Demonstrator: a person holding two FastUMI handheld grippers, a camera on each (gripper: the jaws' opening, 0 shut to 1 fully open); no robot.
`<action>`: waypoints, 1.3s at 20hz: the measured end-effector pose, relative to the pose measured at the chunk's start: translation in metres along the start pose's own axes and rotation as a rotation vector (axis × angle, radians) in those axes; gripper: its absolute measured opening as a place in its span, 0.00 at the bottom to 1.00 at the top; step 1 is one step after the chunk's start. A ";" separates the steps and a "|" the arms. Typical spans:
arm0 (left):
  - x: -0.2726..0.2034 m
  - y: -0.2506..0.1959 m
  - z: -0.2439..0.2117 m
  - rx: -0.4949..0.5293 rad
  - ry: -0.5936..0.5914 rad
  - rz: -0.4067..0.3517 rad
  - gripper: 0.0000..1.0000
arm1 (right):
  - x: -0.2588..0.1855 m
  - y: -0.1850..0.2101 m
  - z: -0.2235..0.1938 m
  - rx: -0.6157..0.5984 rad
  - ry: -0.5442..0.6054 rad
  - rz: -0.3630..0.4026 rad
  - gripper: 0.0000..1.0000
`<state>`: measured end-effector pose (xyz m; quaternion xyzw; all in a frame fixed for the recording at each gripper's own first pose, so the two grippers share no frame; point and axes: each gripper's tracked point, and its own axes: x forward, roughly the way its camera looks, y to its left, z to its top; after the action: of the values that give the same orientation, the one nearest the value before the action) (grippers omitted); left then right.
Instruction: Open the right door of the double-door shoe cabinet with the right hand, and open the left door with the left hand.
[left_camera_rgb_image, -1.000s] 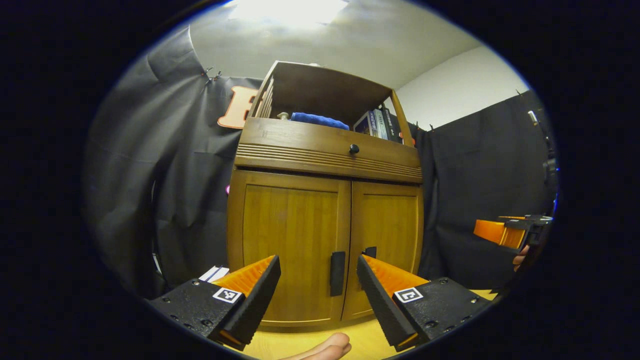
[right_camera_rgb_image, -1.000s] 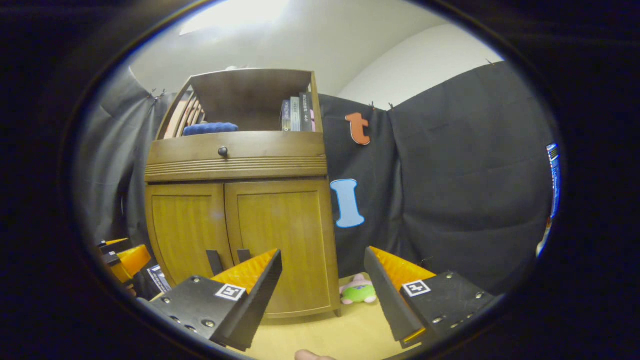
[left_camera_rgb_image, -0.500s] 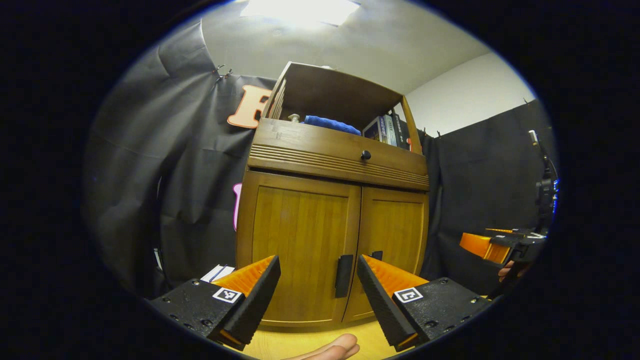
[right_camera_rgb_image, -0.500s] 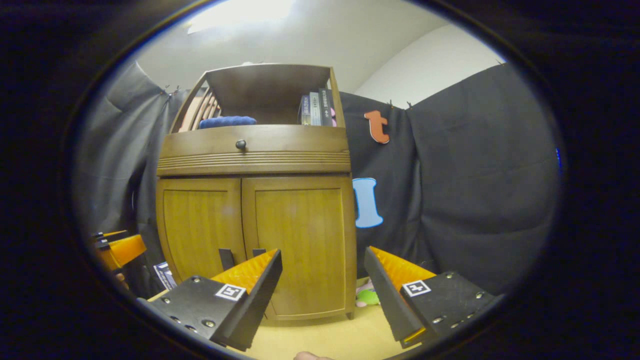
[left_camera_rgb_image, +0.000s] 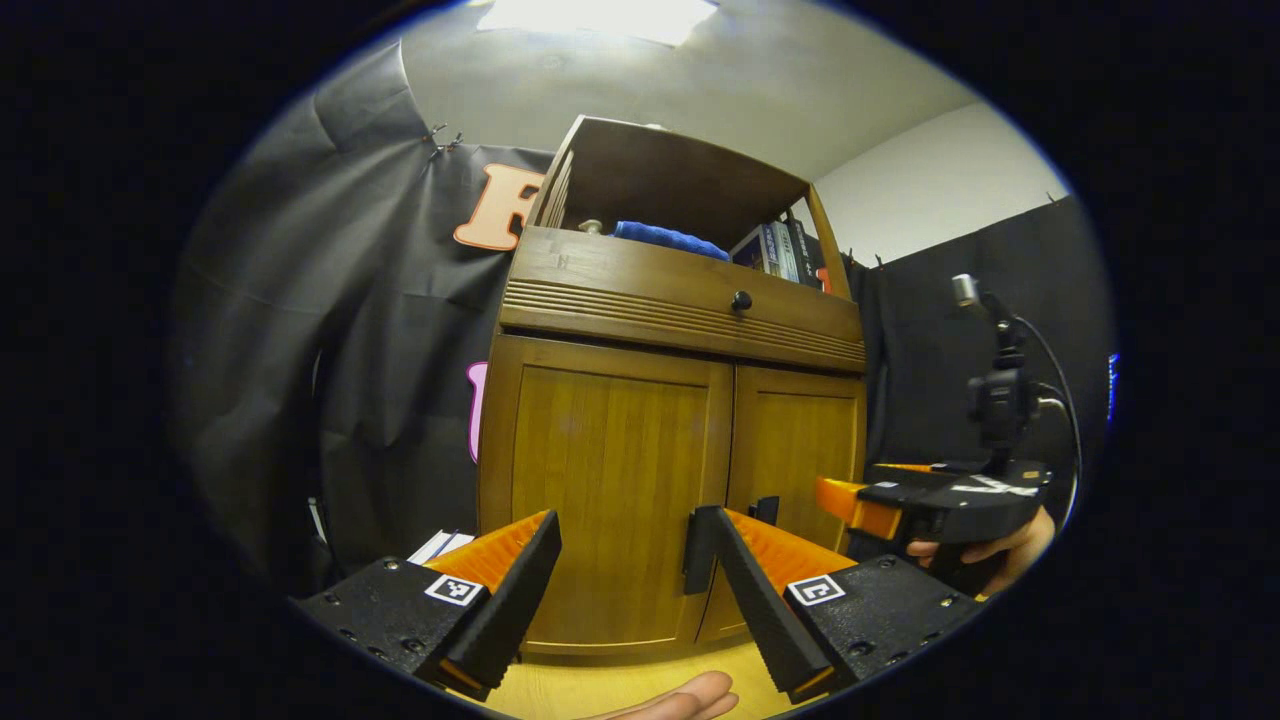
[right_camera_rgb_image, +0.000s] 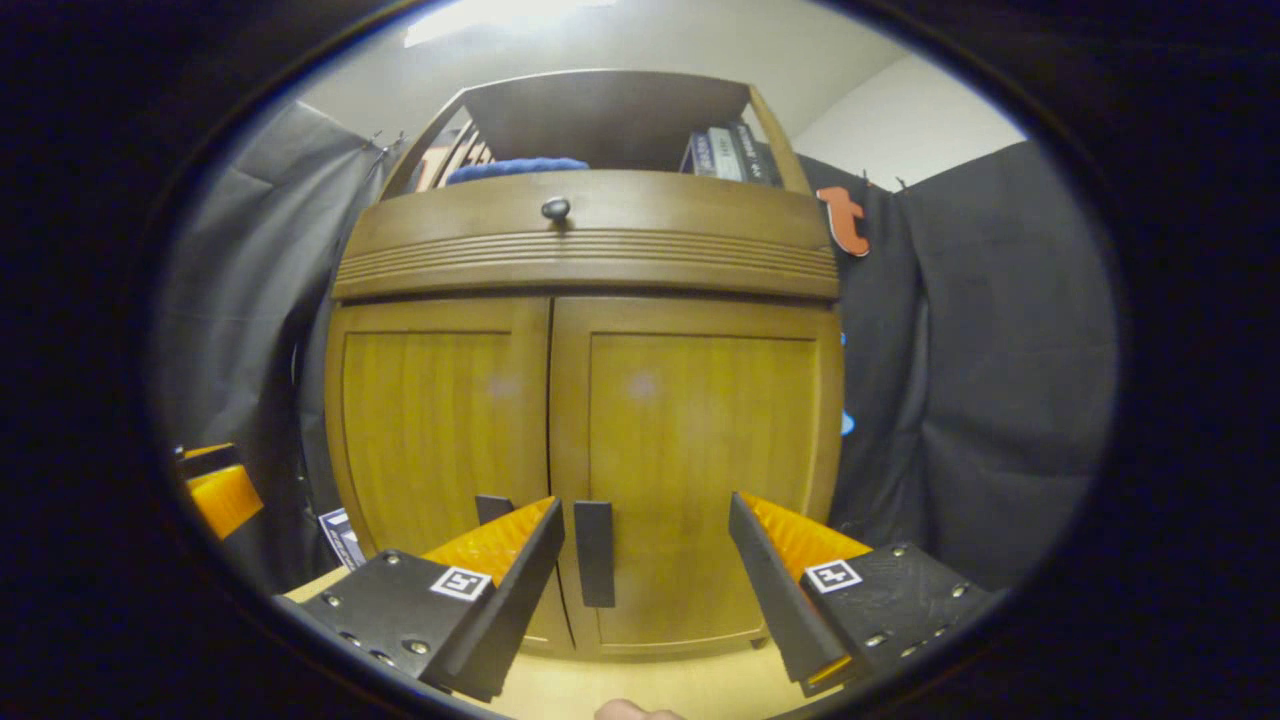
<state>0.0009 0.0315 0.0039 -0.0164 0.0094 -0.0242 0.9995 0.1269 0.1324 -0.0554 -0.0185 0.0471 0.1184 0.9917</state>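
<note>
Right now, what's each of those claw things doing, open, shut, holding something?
Left gripper: open, holding nothing, short of the left door handle.
Right gripper: open, holding nothing; right door handle shows between its fingers.

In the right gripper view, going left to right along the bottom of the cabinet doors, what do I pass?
Left door → left door handle → right door handle → right door, all between the open fingers of the right tool.

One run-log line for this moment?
phase: approach | right claw: open, before right door handle | left claw: open | both doors: shut
</note>
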 end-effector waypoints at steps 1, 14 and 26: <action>0.001 0.001 0.000 0.001 -0.002 0.002 0.95 | 0.010 0.008 -0.005 -0.009 0.008 0.009 1.00; 0.013 0.027 -0.010 -0.053 0.040 0.047 0.95 | 0.077 0.035 -0.081 0.082 0.171 0.094 0.49; 0.015 0.023 -0.016 -0.052 0.062 0.047 0.95 | 0.044 0.025 -0.081 0.066 0.165 0.216 0.26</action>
<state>0.0168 0.0529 -0.0127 -0.0413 0.0412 -0.0007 0.9983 0.1568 0.1633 -0.1406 0.0097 0.1340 0.2210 0.9660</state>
